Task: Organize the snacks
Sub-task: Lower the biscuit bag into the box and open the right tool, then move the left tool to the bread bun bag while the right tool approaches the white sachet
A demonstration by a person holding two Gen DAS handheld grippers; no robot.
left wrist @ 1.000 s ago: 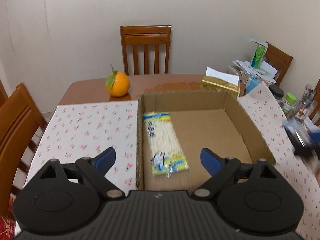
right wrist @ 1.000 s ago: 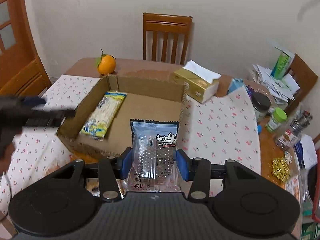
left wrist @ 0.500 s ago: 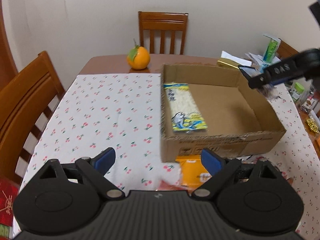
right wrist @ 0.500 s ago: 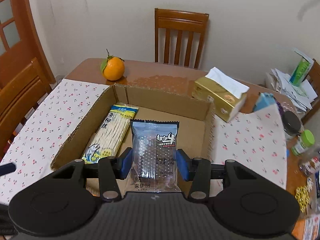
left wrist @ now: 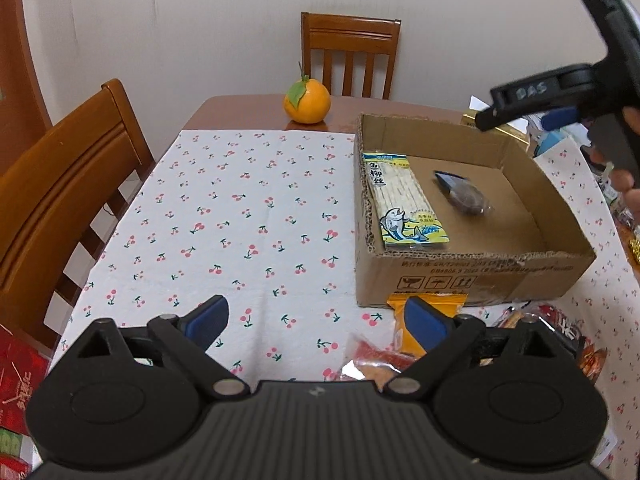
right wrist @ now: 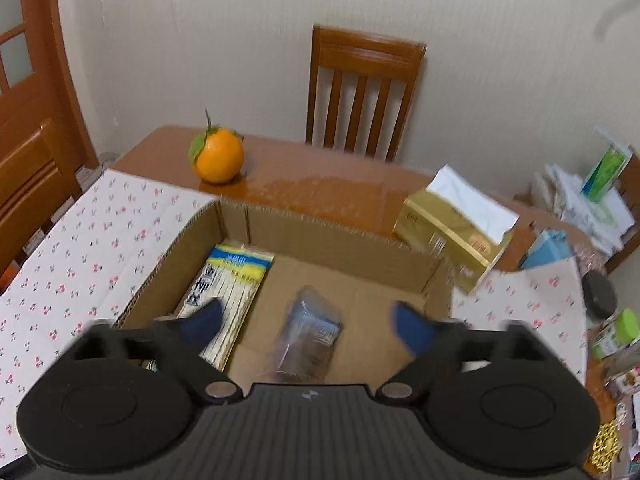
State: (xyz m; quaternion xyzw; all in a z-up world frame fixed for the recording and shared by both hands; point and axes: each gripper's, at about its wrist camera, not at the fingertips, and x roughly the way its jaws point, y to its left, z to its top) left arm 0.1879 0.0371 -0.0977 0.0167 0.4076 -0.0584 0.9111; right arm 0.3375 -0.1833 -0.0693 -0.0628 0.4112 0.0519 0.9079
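Our left gripper (left wrist: 316, 320), jaws opening with nothing between them, hovers over cherry-print cloth (left wrist: 240, 216) before crinkly orange packets (left wrist: 424, 320). Our right gripper (right wrist: 308, 322) spreads wide above the corrugated cardboard box (right wrist: 332, 236); the glossy blue packet (right wrist: 308, 336) lies loose below between its pads, beside a flat striped packet (right wrist: 228, 284).

Matt corrugated cardboard box (left wrist: 472, 276); glossy wooden table (right wrist: 320, 180); cherry-print cloth (left wrist: 240, 220)

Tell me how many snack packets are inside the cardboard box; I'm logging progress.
2: the yellow fish-strip packet along the box's left wall, and the blue packet in the middle.
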